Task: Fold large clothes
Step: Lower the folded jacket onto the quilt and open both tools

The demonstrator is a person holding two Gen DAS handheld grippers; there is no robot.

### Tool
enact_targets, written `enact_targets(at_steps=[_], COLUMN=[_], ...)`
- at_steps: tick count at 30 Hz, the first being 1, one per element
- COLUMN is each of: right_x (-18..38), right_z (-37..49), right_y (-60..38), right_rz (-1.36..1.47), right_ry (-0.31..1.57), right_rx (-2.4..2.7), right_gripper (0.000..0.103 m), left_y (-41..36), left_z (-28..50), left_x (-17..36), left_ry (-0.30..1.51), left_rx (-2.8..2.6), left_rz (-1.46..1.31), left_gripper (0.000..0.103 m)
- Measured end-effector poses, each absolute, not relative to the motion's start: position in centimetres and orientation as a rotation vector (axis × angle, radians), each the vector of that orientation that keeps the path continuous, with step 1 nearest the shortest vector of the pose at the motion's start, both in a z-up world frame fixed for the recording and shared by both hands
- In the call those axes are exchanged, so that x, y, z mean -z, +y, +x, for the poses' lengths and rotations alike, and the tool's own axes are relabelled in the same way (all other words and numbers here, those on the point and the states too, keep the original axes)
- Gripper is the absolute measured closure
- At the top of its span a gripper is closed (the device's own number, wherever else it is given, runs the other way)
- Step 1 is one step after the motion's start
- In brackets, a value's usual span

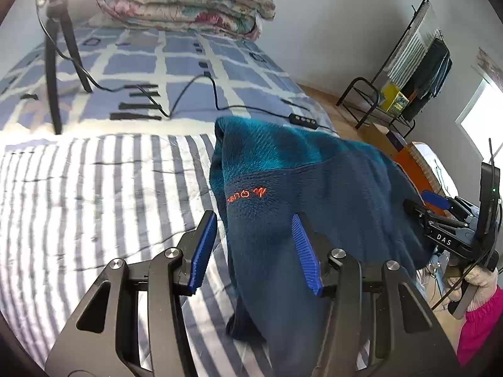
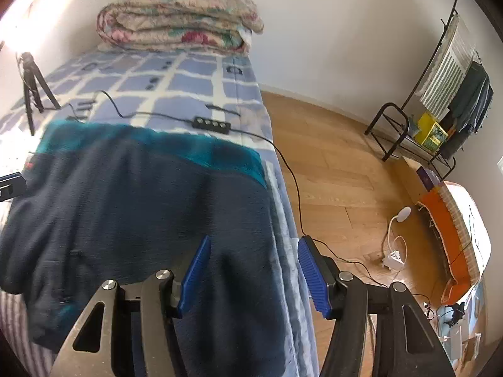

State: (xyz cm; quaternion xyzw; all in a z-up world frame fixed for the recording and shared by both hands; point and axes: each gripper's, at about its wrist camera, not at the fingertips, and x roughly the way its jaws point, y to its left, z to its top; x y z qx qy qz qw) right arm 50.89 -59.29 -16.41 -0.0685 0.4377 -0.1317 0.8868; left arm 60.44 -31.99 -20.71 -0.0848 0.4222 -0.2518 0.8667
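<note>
A navy and teal fleece garment (image 1: 314,194) with an orange logo lies bunched on the striped sheet (image 1: 94,194) at the bed's right side. My left gripper (image 1: 254,220) is open, its right finger against the fleece, its left finger over the sheet. The right gripper (image 1: 440,207) shows at the fleece's right edge. In the right wrist view the fleece (image 2: 141,194) spreads across the bed, and my right gripper (image 2: 254,245) is open just above its near right part by the bed edge.
A black tripod (image 1: 53,62) and a black cable with a controller (image 1: 301,118) lie on the blue checked bedcover. A folded floral quilt (image 1: 182,0) sits at the bed's head. A clothes rack (image 2: 440,100) stands on the wooden floor (image 2: 330,172) to the right.
</note>
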Motion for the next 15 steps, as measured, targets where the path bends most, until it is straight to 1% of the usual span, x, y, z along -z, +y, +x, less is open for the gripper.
enact_targets(at_steps=[6,15], right_x=[12.7,3.5], right_z=[48.4,40.4], right_y=[-56.8,-52.7], right_rz=[-0.148,-0.151], right_ry=[0.865,0.749], right_rx=[0.26,0.248], right_gripper=[0.044,0.043], left_y=[-30.5,-27.4], left_z=[56.3,46.0], left_x=[15.9,6.8], left_ry=[0.816,0.726], left_rx=[0.536,0.6], left_rz=[-0.128,-0.085], left_gripper=[0.051,0.051])
